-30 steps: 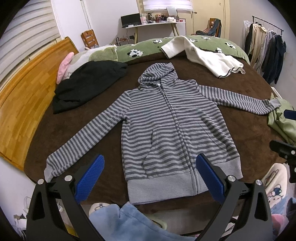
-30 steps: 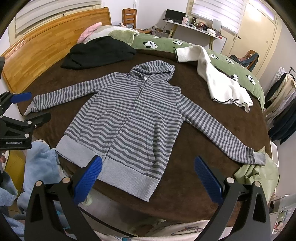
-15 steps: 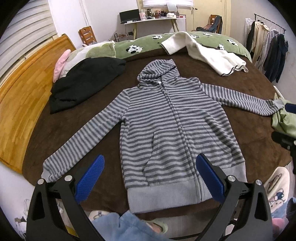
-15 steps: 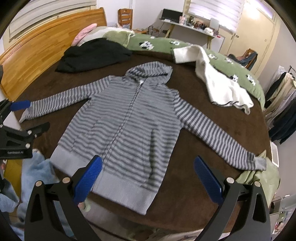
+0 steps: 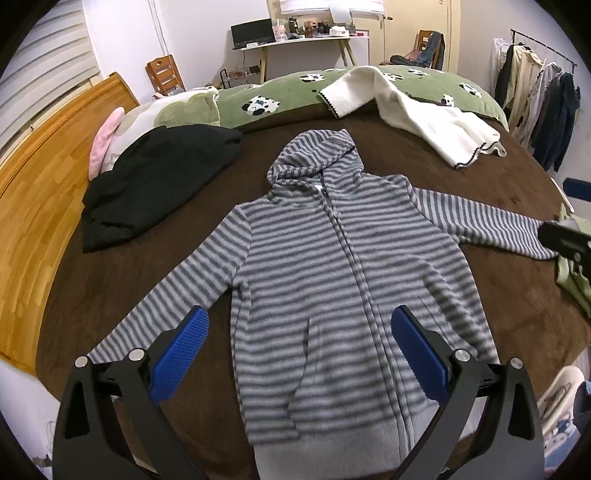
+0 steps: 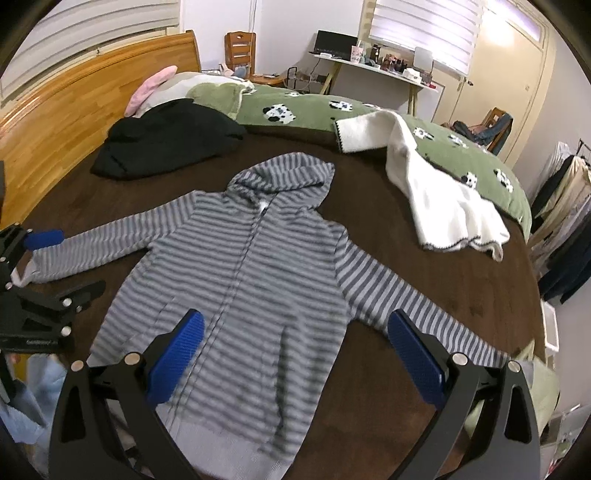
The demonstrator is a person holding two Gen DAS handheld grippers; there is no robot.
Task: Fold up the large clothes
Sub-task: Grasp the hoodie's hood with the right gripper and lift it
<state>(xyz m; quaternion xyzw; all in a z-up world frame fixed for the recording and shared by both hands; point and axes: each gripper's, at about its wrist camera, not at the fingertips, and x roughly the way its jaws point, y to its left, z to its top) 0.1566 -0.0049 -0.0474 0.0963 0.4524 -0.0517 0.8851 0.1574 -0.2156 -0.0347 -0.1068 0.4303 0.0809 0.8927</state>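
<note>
Striped hoodie (image 5: pixel 332 280) lies flat, zip up, mid-bed, hem at the bed's (image 5: pixel 122 273) near edge, sleeves spread. Left tongs (image 5: pixel 299 350) wide and empty above the hem; right tongs (image 6: pixel 295 350) wide, empty too. Risk: a pinch probably catches one layer only, dragging the front askew toward the black garment (image 5: pixel 155 177).

Even indoor light, fairly bright, soft shadows only. Window blinds (image 6: pixel 421 33) glow, slightly blown out. Heavy fisheye bending at edges, black corners in both views. Left wrist view sharp; right wrist view motion-blurred, stripes on the hoodie (image 6: pixel 251 280) smeared near the bottom.
</note>
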